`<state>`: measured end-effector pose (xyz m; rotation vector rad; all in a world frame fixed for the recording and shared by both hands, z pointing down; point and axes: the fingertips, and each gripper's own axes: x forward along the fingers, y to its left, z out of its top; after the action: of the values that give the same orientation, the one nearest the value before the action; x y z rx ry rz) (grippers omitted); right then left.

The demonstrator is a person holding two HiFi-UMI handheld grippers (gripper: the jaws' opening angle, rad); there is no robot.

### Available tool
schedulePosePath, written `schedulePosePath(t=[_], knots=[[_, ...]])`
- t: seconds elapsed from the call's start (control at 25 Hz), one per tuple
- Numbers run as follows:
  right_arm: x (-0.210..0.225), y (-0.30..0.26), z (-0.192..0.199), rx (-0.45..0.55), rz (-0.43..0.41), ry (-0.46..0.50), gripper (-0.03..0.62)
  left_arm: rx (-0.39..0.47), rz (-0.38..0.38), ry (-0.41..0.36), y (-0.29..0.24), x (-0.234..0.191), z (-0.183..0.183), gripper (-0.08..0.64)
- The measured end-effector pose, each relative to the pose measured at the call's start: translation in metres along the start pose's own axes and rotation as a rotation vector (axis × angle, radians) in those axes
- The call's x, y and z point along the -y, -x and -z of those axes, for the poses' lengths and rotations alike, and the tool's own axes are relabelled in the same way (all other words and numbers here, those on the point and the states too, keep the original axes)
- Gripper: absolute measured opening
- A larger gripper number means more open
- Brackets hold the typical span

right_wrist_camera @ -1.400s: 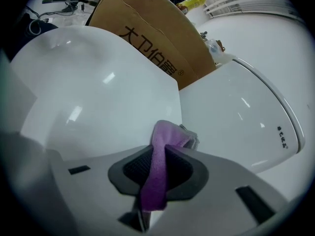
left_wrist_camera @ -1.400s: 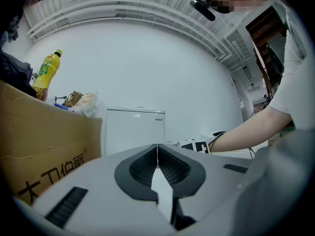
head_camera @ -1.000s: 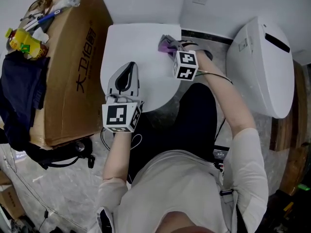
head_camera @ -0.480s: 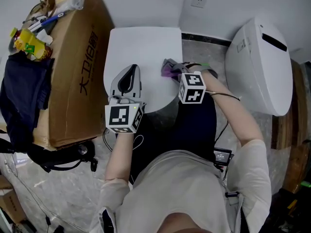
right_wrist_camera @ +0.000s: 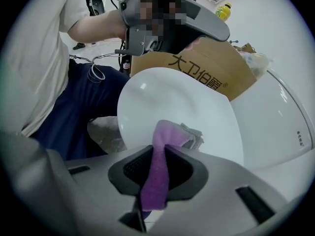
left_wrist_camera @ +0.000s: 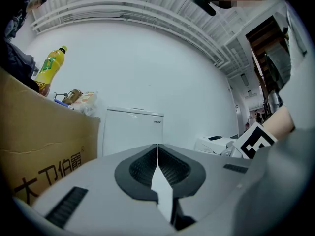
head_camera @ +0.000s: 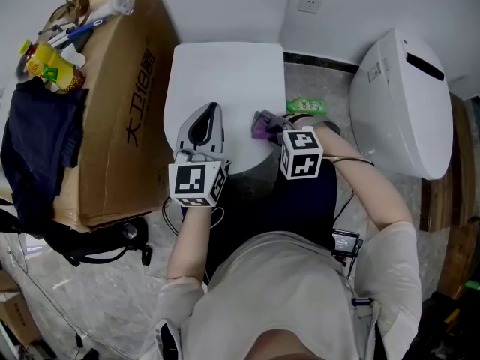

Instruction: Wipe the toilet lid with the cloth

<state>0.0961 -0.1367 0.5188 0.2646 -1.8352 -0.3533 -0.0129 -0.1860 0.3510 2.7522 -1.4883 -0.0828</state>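
The white toilet lid lies flat below me, seen again in the right gripper view. My right gripper is shut on a purple cloth, which rests on the lid's near right edge. In the right gripper view the purple cloth runs up between the jaws and folds onto the lid, with a grey side showing. My left gripper rests over the lid's near left part, jaws shut and empty. In the left gripper view the left gripper points at the upright white tank.
A large cardboard box with a yellow bottle and clutter on top stands at the left, dark clothing beside it. A second white toilet lies at the right. A green packet lies on the floor by the lid. The person's legs are close below.
My right gripper has dragged the cloth from the lid's far right corner toward me along the right edge. The left gripper has stayed in place on the lid.
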Motion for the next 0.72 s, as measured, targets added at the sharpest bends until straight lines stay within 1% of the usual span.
schedulePosePath(t=[0.36, 0.48, 0.56, 0.72], knots=[[-0.012, 0.004, -0.005, 0.027, -0.077, -0.016, 0.083, -0.003, 0.009, -0.002, 0.003, 0.006, 0.000, 0.015], [-0.003, 0.007, -0.006, 0.058, -0.105, -0.042, 0.083, -0.009, 0.007, -0.005, 0.007, 0.006, 0.000, 0.015], [0.019, 0.012, -0.007, 0.082, -0.062, -0.069, 0.083, -0.012, 0.005, -0.010, 0.008, 0.006, 0.000, 0.015], [0.082, 0.019, -0.006, 0.107, 0.103, -0.094, 0.083, -0.013, -0.011, -0.008, 0.013, 0.003, -0.001, 0.015]])
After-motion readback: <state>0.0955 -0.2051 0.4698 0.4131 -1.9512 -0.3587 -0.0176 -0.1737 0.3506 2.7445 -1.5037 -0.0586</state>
